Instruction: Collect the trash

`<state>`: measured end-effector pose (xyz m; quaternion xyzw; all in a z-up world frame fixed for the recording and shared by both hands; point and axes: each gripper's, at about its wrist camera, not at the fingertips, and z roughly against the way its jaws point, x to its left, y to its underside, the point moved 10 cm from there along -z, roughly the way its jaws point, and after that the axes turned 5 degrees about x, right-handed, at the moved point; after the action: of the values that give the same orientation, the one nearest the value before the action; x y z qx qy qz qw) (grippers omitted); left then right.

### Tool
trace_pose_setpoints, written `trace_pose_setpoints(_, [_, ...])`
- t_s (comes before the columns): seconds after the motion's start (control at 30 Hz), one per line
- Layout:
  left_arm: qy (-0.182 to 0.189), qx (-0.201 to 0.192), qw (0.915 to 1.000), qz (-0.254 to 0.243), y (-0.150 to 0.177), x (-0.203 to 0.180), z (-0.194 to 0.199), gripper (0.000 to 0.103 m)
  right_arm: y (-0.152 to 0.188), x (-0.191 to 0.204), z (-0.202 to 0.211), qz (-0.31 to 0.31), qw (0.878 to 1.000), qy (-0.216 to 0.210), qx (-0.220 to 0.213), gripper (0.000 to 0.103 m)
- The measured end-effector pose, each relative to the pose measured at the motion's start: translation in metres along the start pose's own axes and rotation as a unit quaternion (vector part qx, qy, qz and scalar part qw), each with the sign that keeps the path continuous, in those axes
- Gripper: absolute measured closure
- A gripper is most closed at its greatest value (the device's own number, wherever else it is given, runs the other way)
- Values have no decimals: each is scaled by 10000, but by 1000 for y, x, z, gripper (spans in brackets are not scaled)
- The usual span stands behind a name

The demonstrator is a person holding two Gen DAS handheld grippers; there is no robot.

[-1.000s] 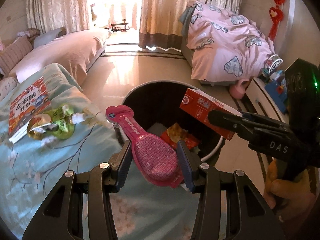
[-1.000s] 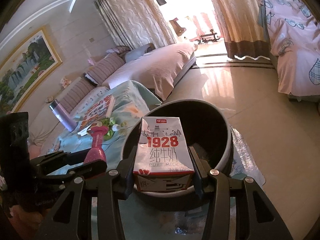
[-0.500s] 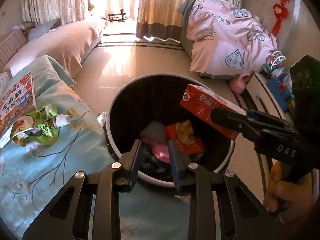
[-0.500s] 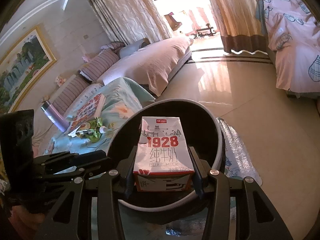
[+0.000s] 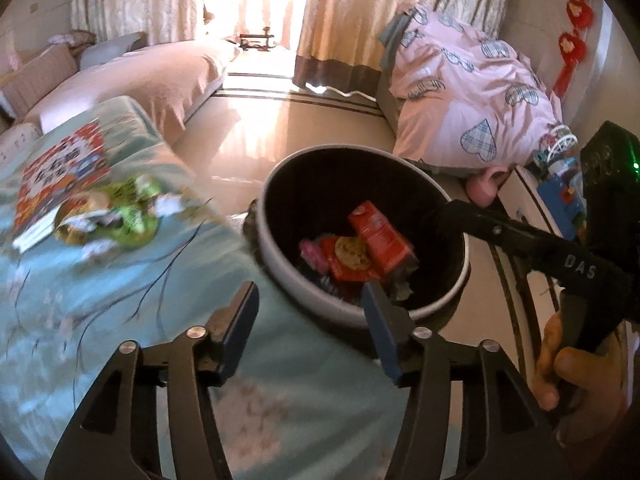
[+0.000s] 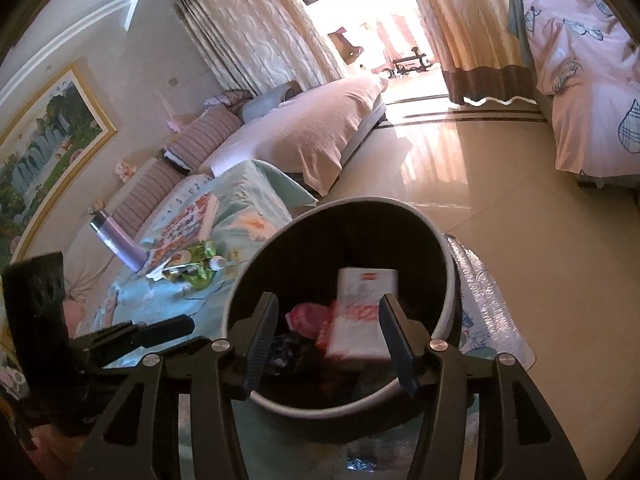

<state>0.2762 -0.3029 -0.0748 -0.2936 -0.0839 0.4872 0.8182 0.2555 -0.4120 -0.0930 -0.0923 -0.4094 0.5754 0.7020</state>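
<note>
The round dark trash bin [image 5: 288, 276] stands on the floor beside the bed. The red and white milk carton [image 5: 380, 240] lies blurred inside it, on wrappers and a pink pack [image 5: 314, 254]. My left gripper [image 5: 310, 296] hangs over the teal bed cover at the bin's near rim, its jaws opening with nothing between them. My right gripper [image 6: 328, 304] is above the bin [image 6: 448, 280], its jaws opening. The carton [image 6: 360, 312] lies below them, free of the pads. A green pouch [image 5: 116, 216] lies on the bed.
A picture book [image 5: 60, 172] lies beside the pouch and a purple bottle [image 6: 116, 244] stands behind it. A pink quilt [image 5: 472, 100] is heaped to the right. A sofa [image 6: 304, 128] and sunlit floor lie beyond the bin. A hand [image 5: 560, 364] holds the right gripper's handle.
The pink pack left my left gripper and dropped into the bin. That gripper narrowed, then opened and slid left. My right gripper let go of the milk carton, which fell in.
</note>
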Motion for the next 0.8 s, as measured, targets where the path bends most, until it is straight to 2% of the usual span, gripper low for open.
trace_pose_setpoints(0.07, [17, -61, 9999, 155, 10, 8, 9, 41, 6, 8, 8, 25, 10000, -35, -61, 45])
trace_pose_setpoints(0.3, [64, -234, 9972, 711, 48, 34, 41, 35, 30, 46, 25, 150, 9995, -222, -179, 26])
trace_pose_setpoints(0.47, [-4, -380, 9943, 996, 81, 52, 68, 31, 53, 80, 35, 334, 9986, -351, -229, 17])
trace_pose_setpoints(0.67, [-318, -536, 9895, 1301, 128, 75, 96, 25, 86, 114, 41, 555, 9970, -446, -304, 5])
trace_pose_setpoints(0.8, [-511, -659, 9852, 1499, 155, 90, 114, 25, 108, 130, 38, 628, 9964, -493, -273, 3])
